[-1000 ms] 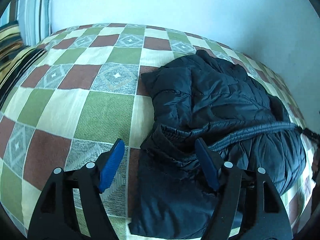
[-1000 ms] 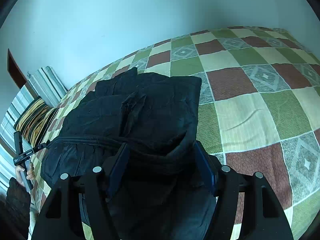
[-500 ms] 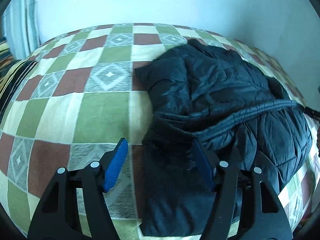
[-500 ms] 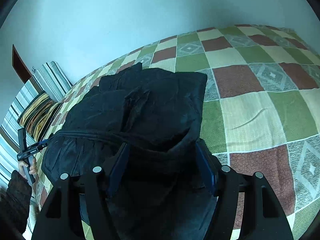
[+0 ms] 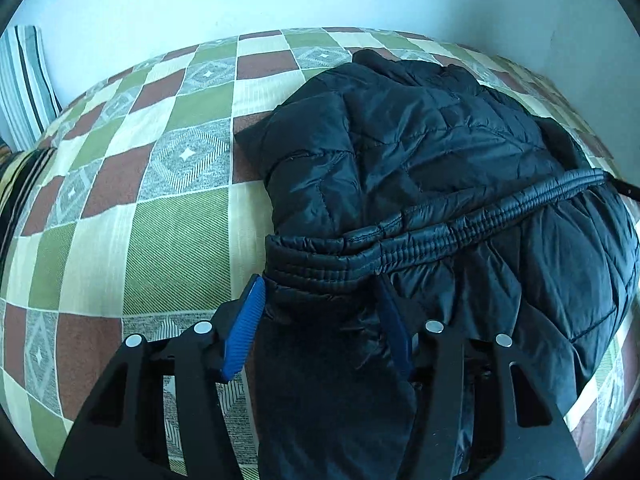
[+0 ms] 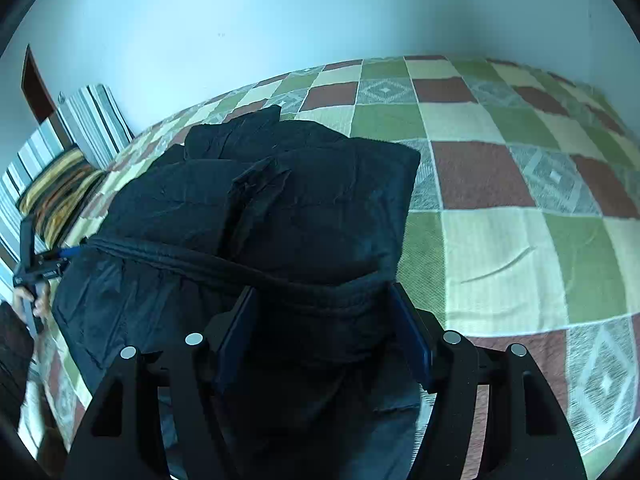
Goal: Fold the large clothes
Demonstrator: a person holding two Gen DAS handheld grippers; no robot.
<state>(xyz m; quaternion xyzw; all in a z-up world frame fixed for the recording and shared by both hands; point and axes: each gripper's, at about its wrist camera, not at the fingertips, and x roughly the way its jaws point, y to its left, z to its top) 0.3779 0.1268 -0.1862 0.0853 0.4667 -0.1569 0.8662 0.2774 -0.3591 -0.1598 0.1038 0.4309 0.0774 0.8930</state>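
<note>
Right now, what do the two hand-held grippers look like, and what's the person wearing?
Both match. The left hand-held gripper and right hand-held gripper have black plastic fingers with triangular cut-outs, silver round pins near the joints and ribbed blue pads. No cables or markings show. In the right wrist view, at the left edge, a hand grips the other gripper's black handle, with a dark sleeve below it.

Jacket lies on bedspread; pillows behind, by wall.
</note>
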